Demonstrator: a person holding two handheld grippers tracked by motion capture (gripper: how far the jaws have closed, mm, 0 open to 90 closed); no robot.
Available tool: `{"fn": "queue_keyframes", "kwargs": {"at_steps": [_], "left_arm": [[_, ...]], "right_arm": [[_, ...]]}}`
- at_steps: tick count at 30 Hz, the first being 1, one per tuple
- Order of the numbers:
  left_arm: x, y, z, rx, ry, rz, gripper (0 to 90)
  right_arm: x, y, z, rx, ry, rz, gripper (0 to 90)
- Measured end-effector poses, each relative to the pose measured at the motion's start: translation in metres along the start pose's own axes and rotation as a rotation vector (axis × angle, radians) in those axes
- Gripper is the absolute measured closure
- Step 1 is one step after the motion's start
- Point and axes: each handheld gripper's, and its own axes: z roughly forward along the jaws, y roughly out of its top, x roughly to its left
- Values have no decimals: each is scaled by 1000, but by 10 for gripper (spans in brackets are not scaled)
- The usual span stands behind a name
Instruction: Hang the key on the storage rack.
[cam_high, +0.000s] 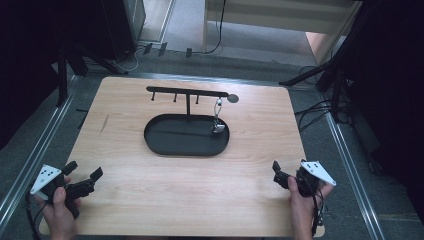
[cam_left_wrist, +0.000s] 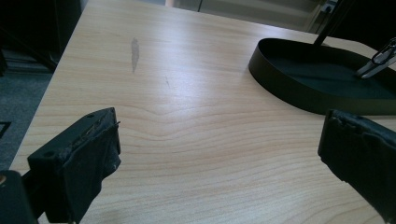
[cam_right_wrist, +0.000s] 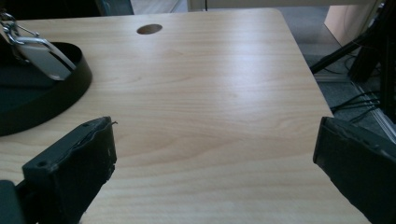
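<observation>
One silver keychain (cam_high: 218, 117) already hangs from the right-most hook of the black rack (cam_high: 188, 92), its lower end resting in the right end of the oval black tray (cam_high: 165, 142) that forms the rack's base. The rack and tray stand a little beyond the middle of the counter (cam_high: 150, 200), toward its far edge. Judging by that, the hanging looks done, or else a removal has not started; nothing is in hand either way.

The left tool (cam_high: 84, 177) sits at the near left corner of the counter, jaws wide and empty. The right tool (cam_high: 281, 175) sits by the near right corner, jaws likewise spread wide with nothing between them. Both are well apart from the tray.

Counted: one rack with one tray, four hooks under its bar as far as can be made out, three of them bare, one keychain, two tools. A round hole (cam_right_wrist: 149, 29) marks the counter beyond the tray.
</observation>
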Motion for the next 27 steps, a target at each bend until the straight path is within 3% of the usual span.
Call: {"fn": "queue_keyframes", "kwargs": {"at_steps": [12, 27], "left_arm": [[0, 0, 0, 0, 2, 2, 0], [-1, 0, 0, 0, 5, 4, 0]], "right_arm": [[-28, -18, -20, 3, -51, 29, 0], [-48, -39, -44, -9, -72, 58, 0]]}}
